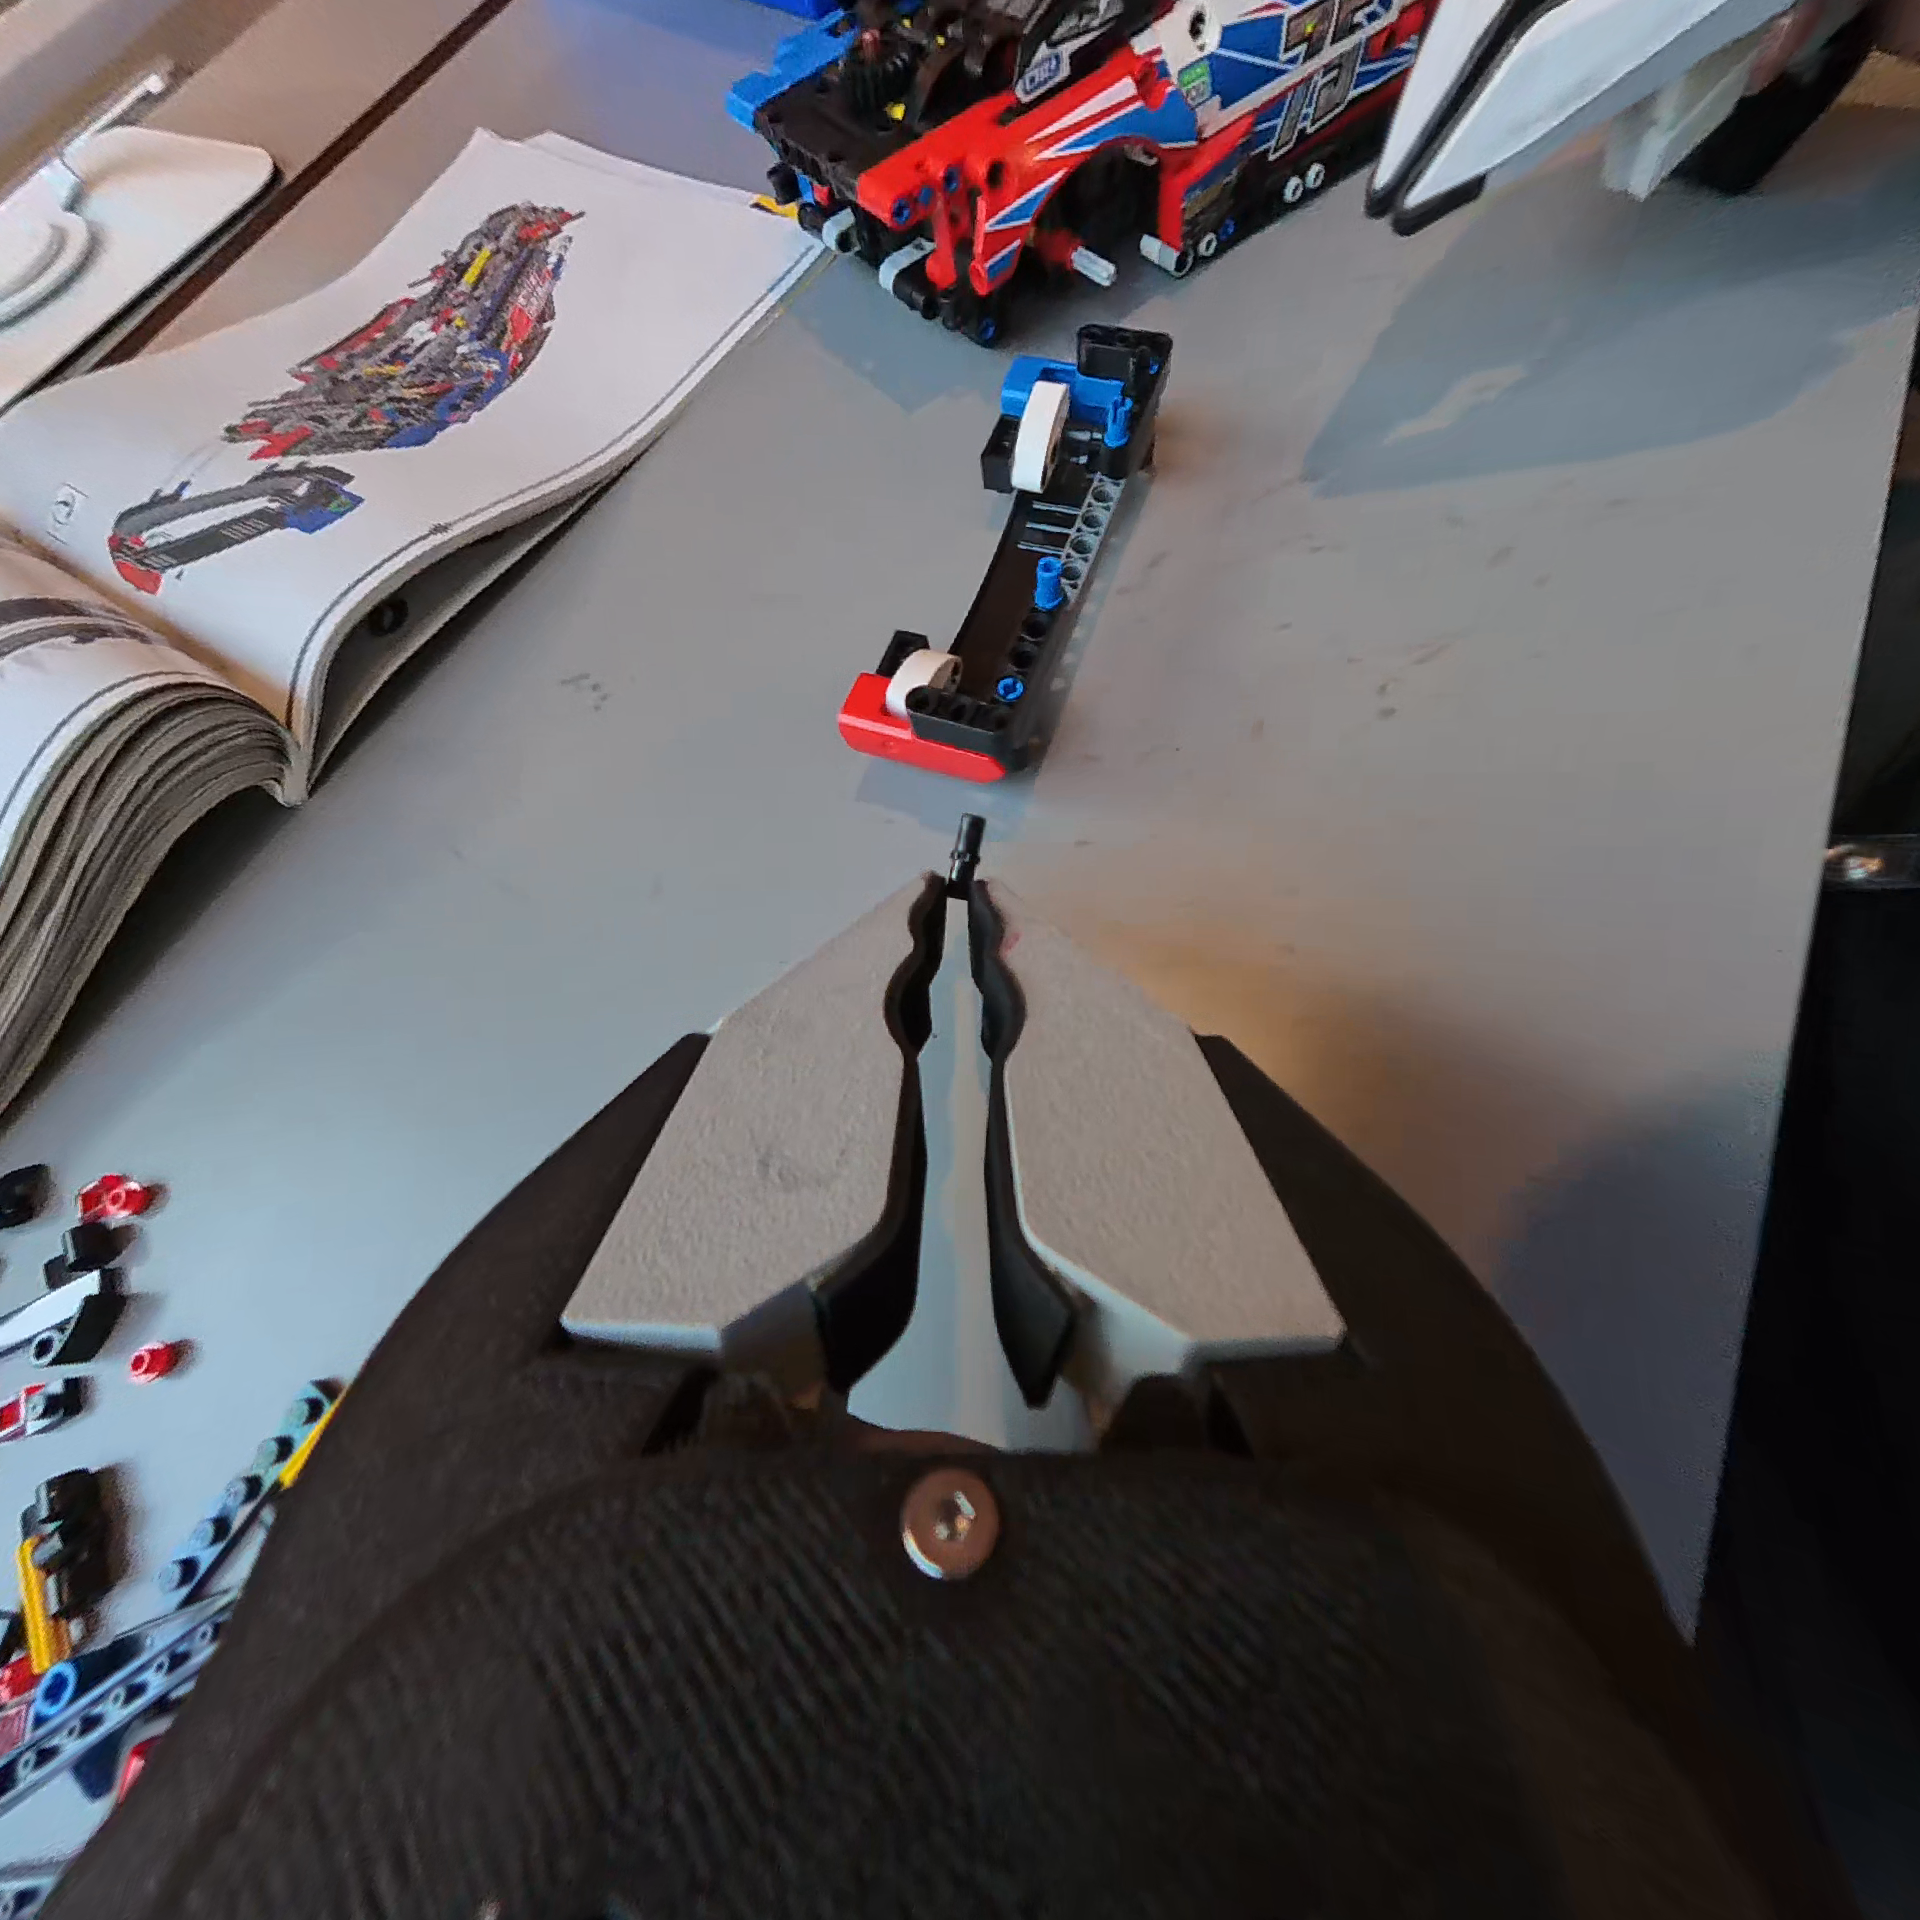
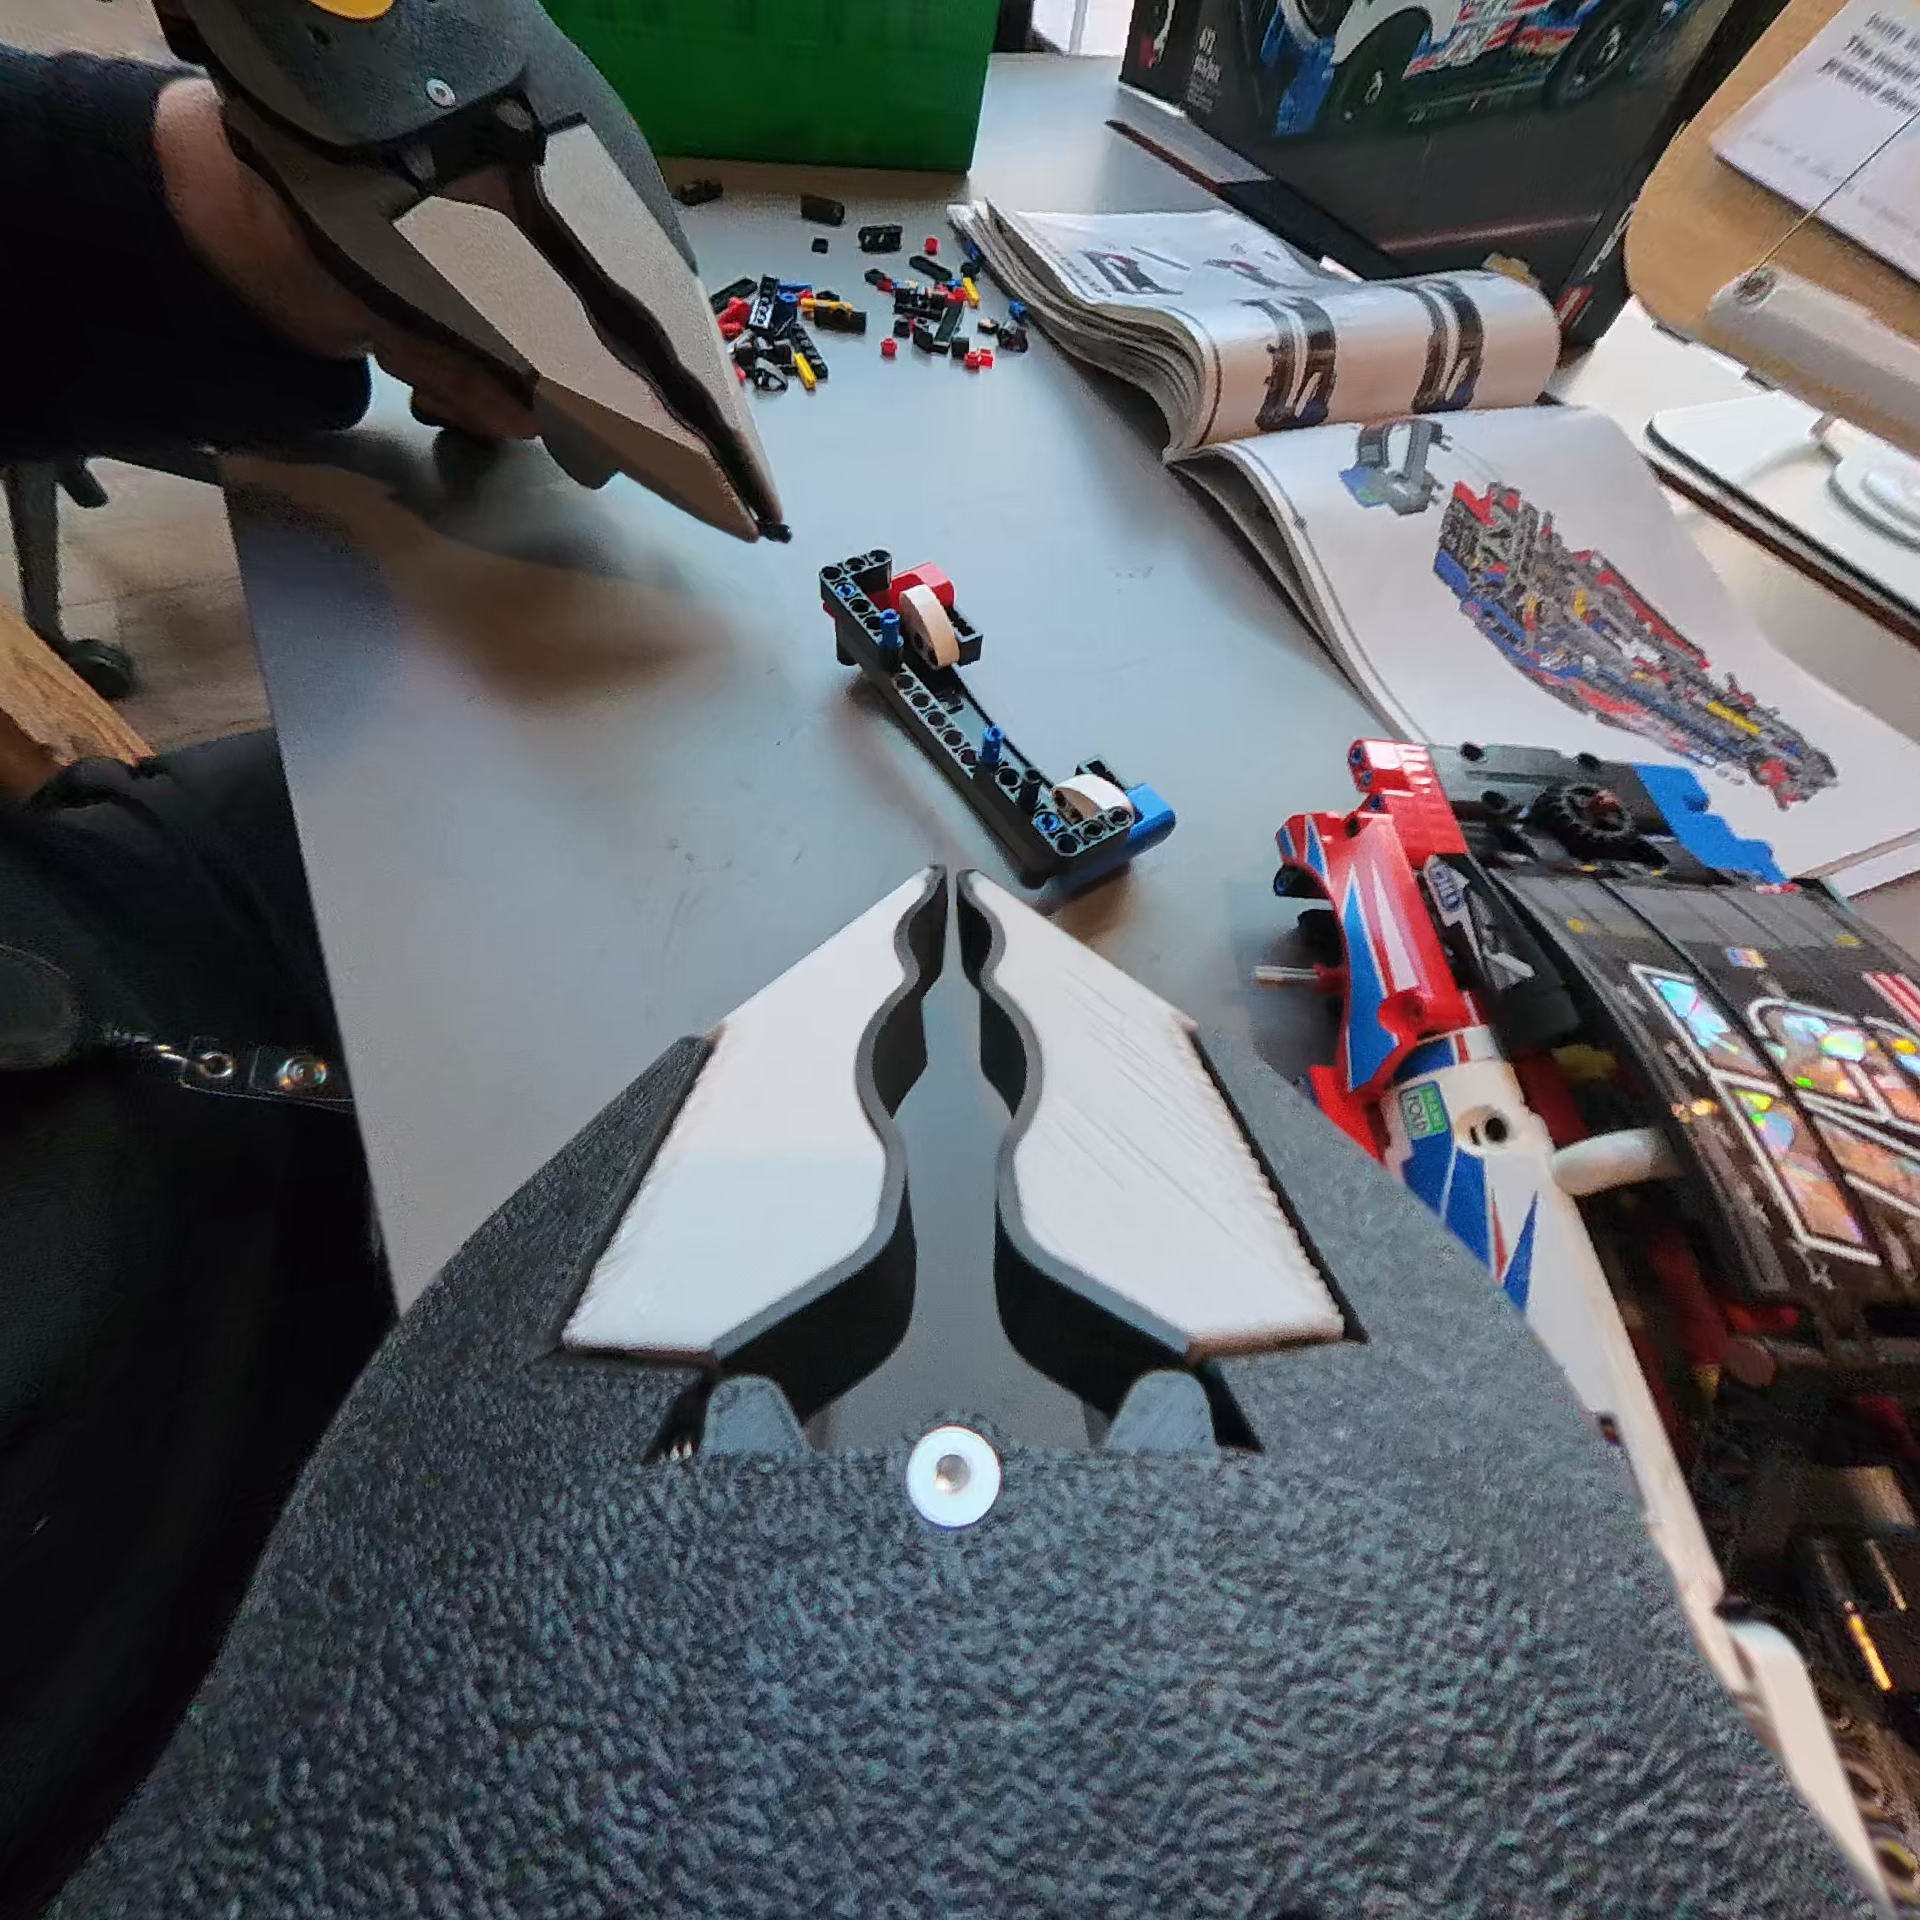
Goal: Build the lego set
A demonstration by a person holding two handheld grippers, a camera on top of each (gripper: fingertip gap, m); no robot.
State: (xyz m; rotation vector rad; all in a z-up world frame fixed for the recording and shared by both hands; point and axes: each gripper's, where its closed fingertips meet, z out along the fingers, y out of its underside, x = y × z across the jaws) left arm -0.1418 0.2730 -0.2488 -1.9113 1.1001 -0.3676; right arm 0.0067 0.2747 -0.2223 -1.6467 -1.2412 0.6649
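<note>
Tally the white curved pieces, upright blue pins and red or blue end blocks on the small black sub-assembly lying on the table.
On the sub-assembly:
White curved pieces: 2
Upright blue pins: 2
Red end block: 1
Blue end block: 1
Total: 6

Left gripper (image 1: 961, 883): fingertips pinched together on a small black pin (image 1: 966, 847), which projects forward beyond the tips; seen from the right wrist view, it tilts downward, tips just above the surface, a hand (image 2: 312, 281) gripping its body from behind. Right gripper (image 2: 951, 878): fingertips nearly meeting, a narrow gap between them, nothing held; it points forward and down.
</note>
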